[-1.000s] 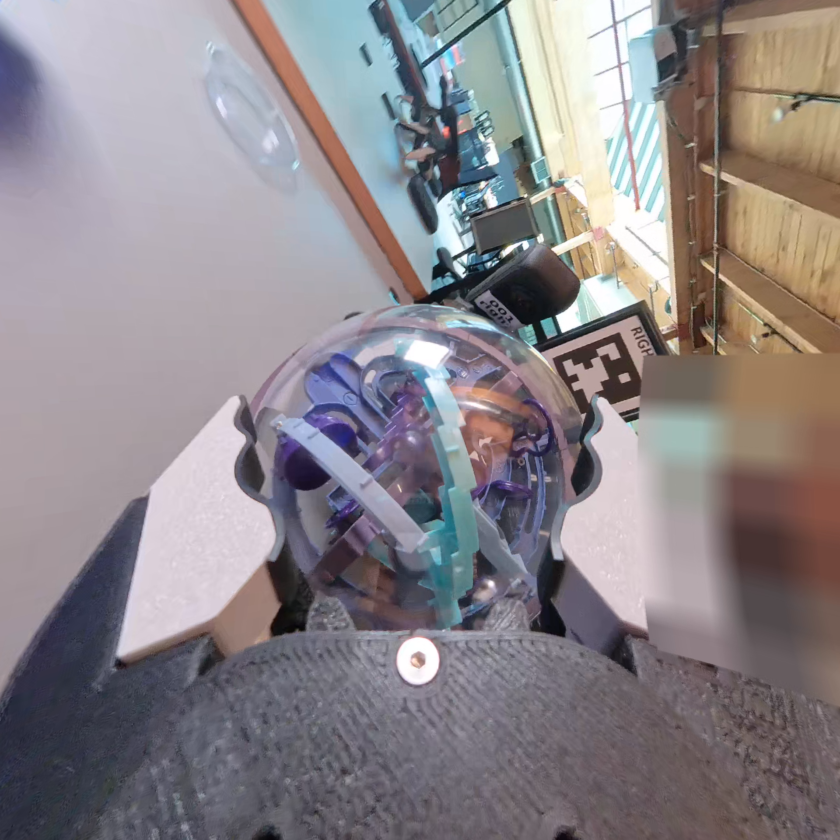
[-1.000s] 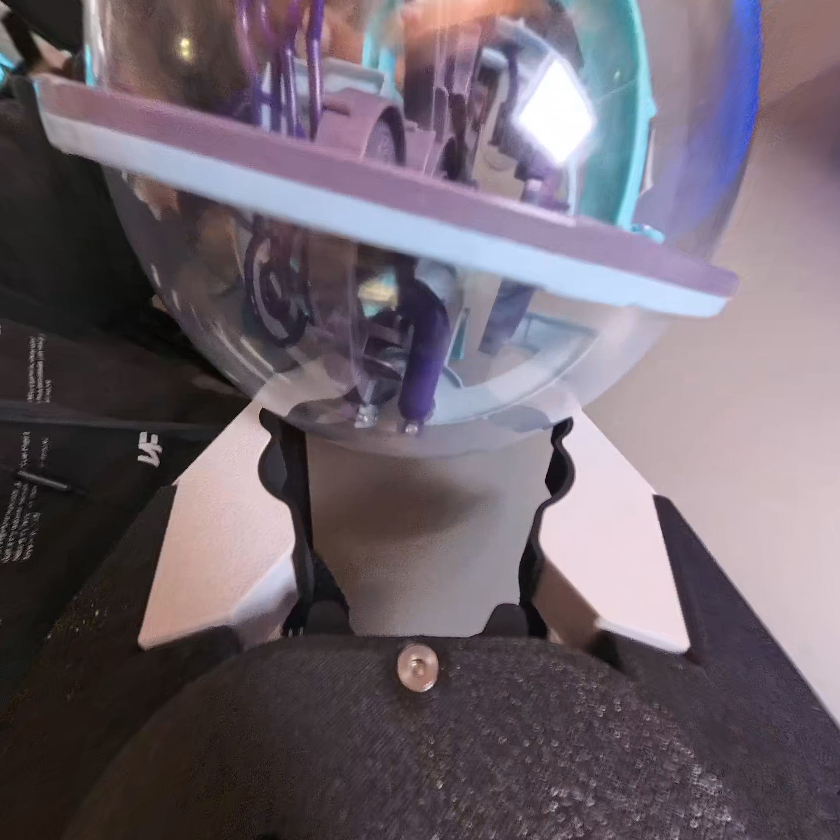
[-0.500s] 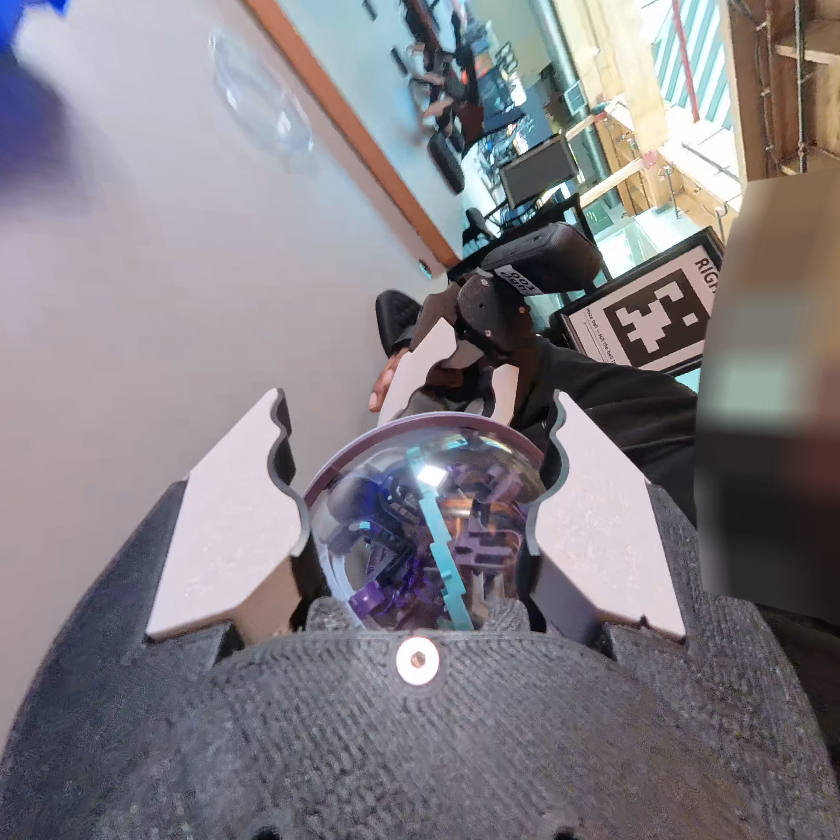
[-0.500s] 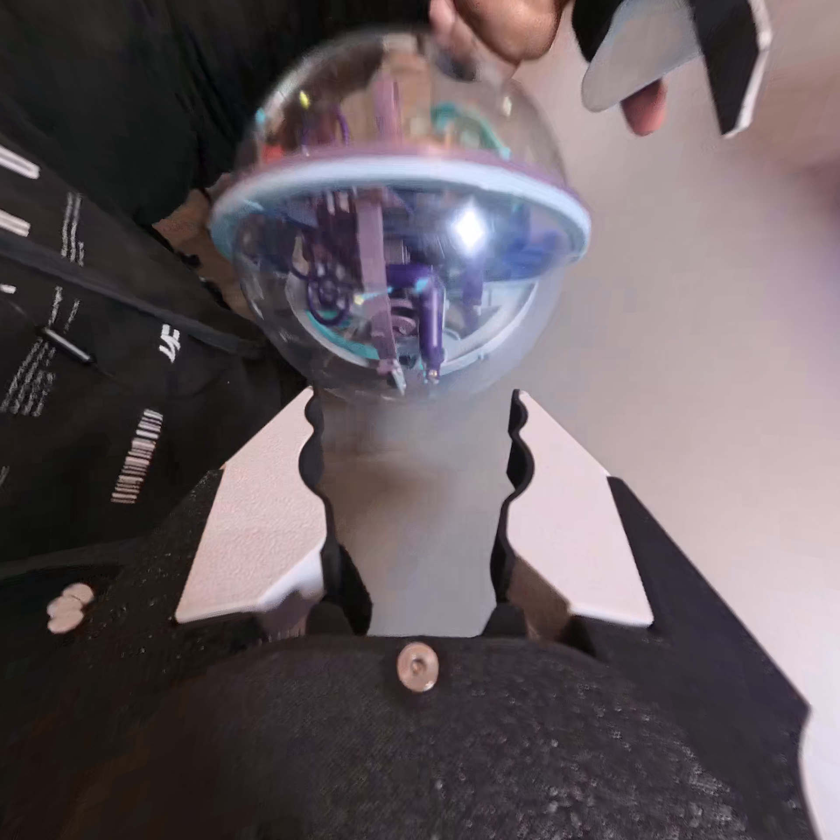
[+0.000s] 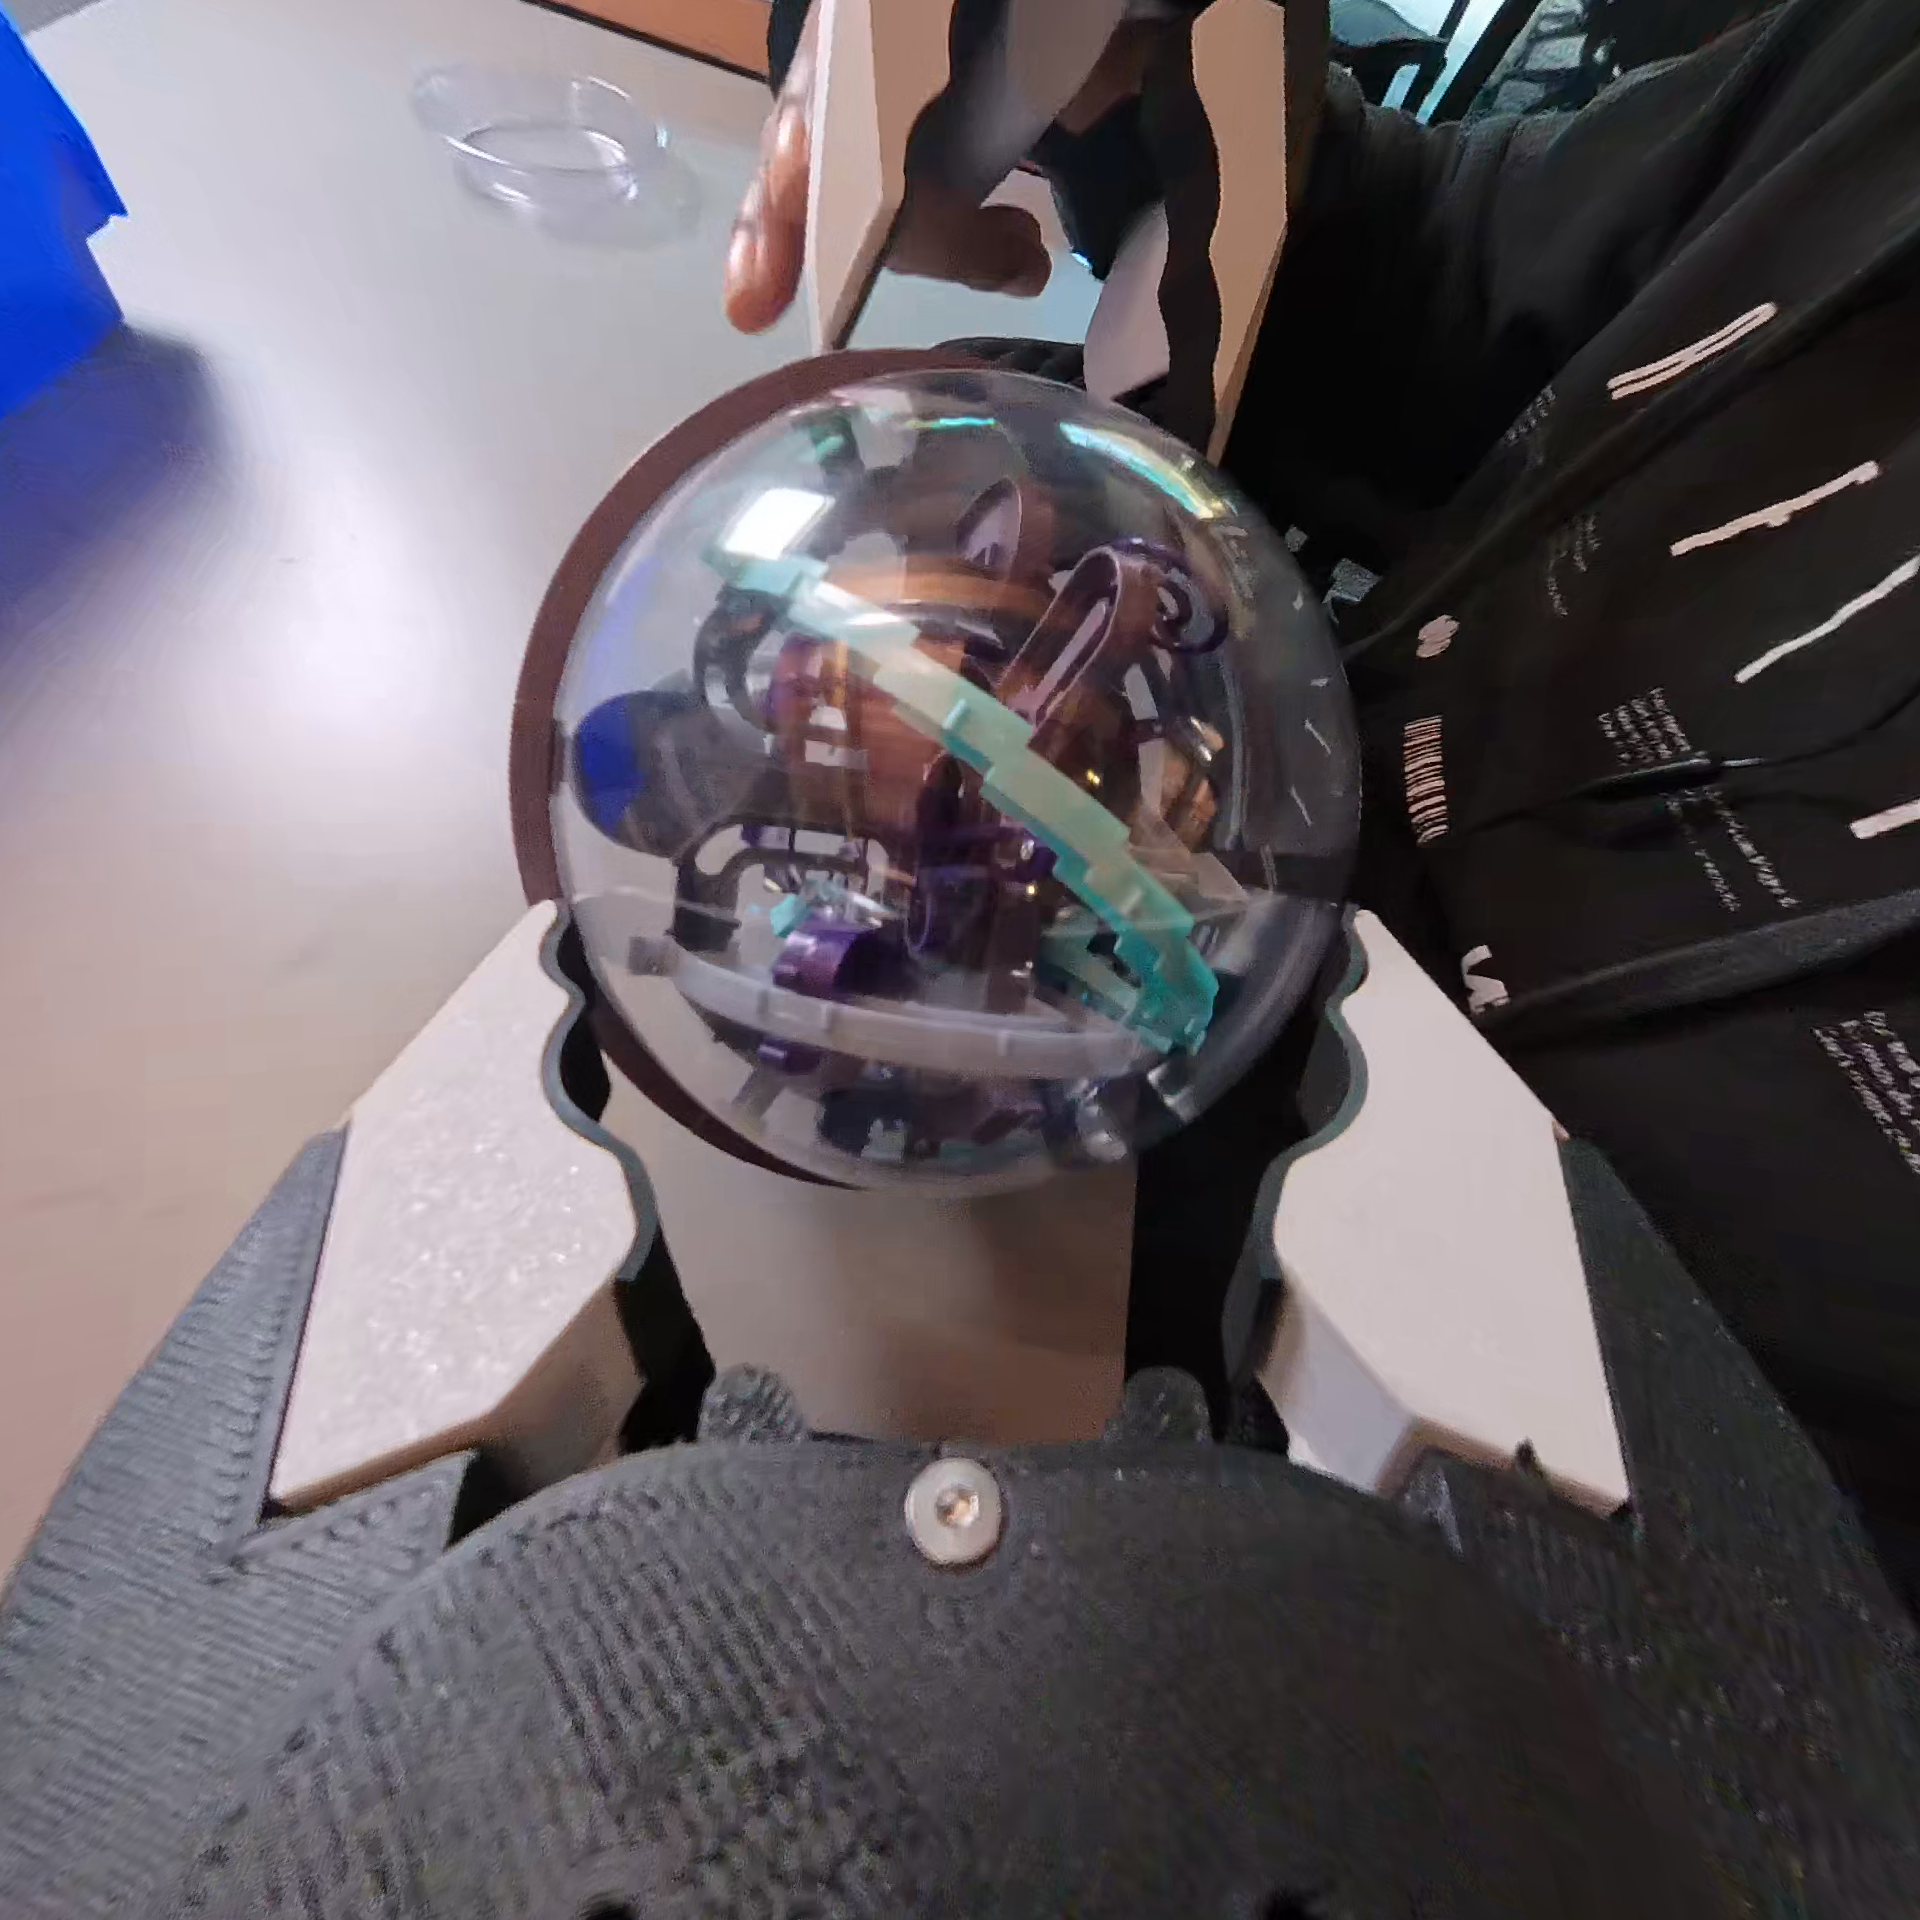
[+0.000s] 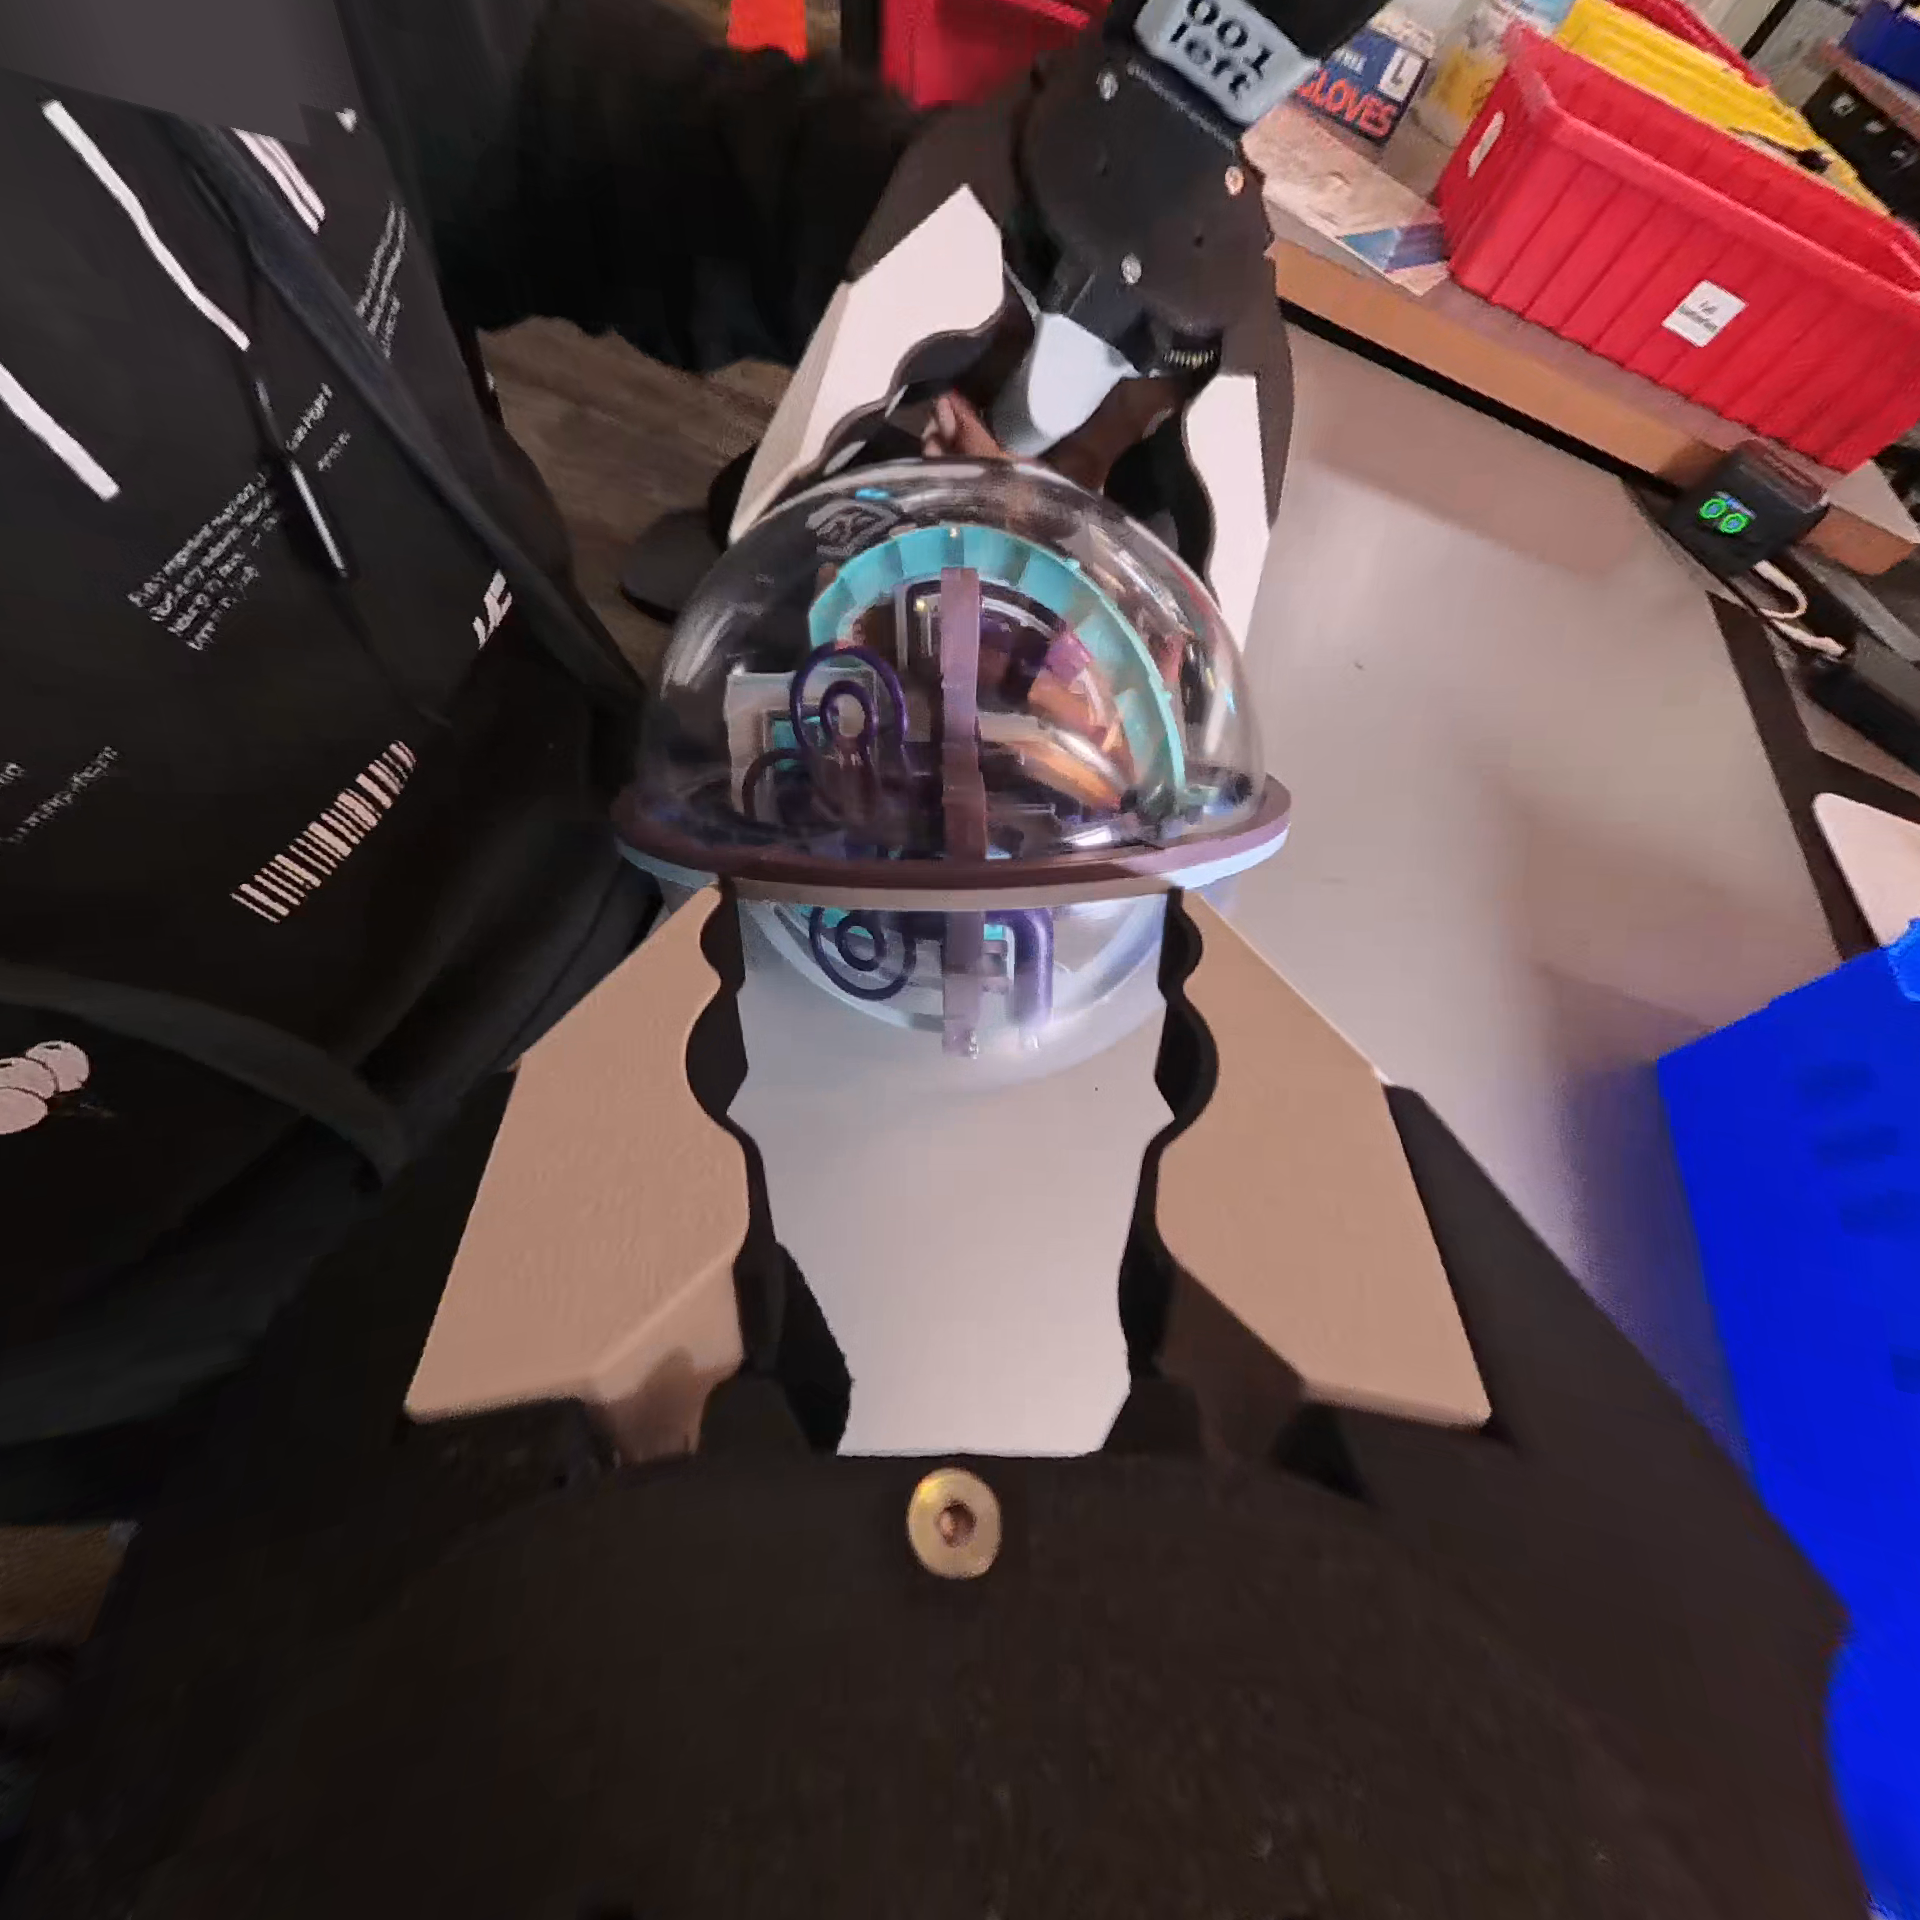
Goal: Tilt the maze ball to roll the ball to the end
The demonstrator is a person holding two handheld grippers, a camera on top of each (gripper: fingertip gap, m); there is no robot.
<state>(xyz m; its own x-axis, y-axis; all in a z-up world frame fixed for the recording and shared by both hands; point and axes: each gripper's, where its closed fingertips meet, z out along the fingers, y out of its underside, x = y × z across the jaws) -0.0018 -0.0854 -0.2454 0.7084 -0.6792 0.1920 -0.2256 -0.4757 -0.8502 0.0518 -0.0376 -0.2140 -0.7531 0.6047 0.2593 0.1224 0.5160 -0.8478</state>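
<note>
**Tongs set on both sides of the maze ball**

The left tongs (image 5: 951, 997) are seen spread wide, their fingertips lying against the two sides of the lower half of the maze ball (image 5: 935, 769); whether the sphere is actually pinched cannot be told. The right tongs (image 6: 951, 925) are likewise held apart, the tips sitting just under the dark equator rim of the maze ball (image 6: 951, 769), at or very near the lower dome; firm contact cannot be confirmed. In the right wrist view the left tongs (image 6: 1039, 416) are found at the far side of the sphere. The ball is held above the pale surface (image 5: 312, 520), close to a person's black printed garment (image 5: 1662, 623). Teal, purple and brown tracks are visible inside the clear shell. A clear round dish (image 5: 551, 145) lies on the surface farther off, and a blue block (image 6: 1808, 1299) is seen nearby. Red bins (image 6: 1662, 239) stand on a farther bench.
</note>
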